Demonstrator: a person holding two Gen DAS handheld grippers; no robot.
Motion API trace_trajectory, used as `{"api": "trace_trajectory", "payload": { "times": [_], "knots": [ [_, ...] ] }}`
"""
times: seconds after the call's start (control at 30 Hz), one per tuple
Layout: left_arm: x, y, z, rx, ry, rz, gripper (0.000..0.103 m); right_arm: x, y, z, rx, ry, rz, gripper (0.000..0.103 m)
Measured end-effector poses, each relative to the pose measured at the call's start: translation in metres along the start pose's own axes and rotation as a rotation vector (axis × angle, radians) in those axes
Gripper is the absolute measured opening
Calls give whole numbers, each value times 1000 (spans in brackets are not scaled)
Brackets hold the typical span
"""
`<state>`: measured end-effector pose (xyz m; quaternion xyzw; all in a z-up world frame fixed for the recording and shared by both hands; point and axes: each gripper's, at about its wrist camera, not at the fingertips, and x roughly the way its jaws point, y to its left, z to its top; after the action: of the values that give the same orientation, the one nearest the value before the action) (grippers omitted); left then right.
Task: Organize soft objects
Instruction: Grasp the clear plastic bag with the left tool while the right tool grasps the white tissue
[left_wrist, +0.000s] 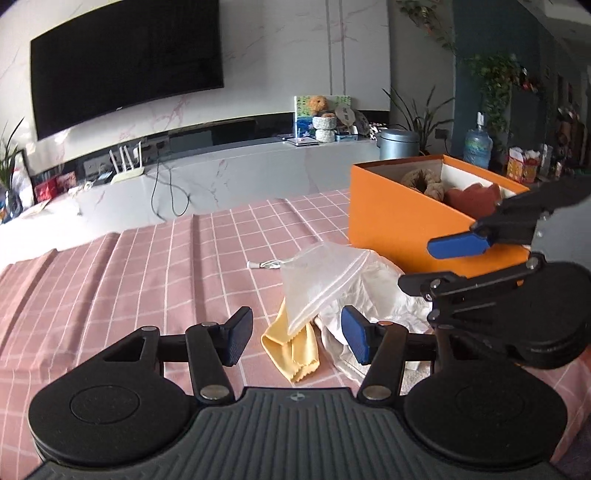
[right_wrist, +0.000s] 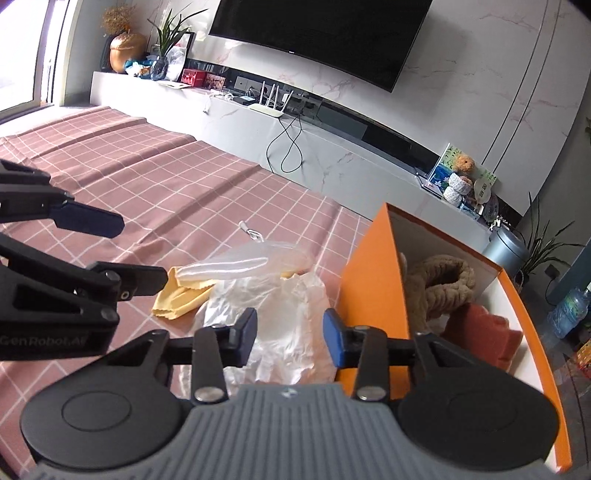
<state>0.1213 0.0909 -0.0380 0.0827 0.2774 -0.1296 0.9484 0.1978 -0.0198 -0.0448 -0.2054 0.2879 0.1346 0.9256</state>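
A yellow cloth (left_wrist: 291, 350) (right_wrist: 181, 301), a sheer white mesh pouch (left_wrist: 317, 280) (right_wrist: 240, 264) with a drawstring, and a crumpled white cloth (left_wrist: 373, 291) (right_wrist: 284, 325) lie piled on the pink checked tablecloth (left_wrist: 147, 280). An orange box (left_wrist: 399, 229) (right_wrist: 373, 291) beside them holds a tan knitted item (right_wrist: 439, 288) and a rust-red soft item (right_wrist: 487, 332). My left gripper (left_wrist: 297, 339) is open and empty, just above the yellow cloth. My right gripper (right_wrist: 290, 341) is open and empty, over the white cloth next to the box.
The right gripper also shows at the right edge of the left wrist view (left_wrist: 436, 266). The left gripper shows at the left of the right wrist view (right_wrist: 136, 253). A TV cabinet (left_wrist: 229, 173) with a router stands beyond the table's far edge.
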Motion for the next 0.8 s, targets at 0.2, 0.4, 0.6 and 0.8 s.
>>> {"api": "trace_trajectory", "payload": {
  "times": [0.2, 0.4, 0.6, 0.8],
  "knots": [
    [35, -14, 1, 155, 7, -48, 65, 18, -14, 7, 5, 28, 24, 32],
    [62, -29, 1, 259, -5, -47, 64, 30, -18, 5, 13, 45, 34, 31],
    [65, -20, -2, 176, -2, -61, 9, 34, -16, 6, -9, 40, 38, 31],
    [37, -7, 5, 50, 39, -26, 5, 32, -13, 7, 51, 47, 79, 36]
  ]
}}
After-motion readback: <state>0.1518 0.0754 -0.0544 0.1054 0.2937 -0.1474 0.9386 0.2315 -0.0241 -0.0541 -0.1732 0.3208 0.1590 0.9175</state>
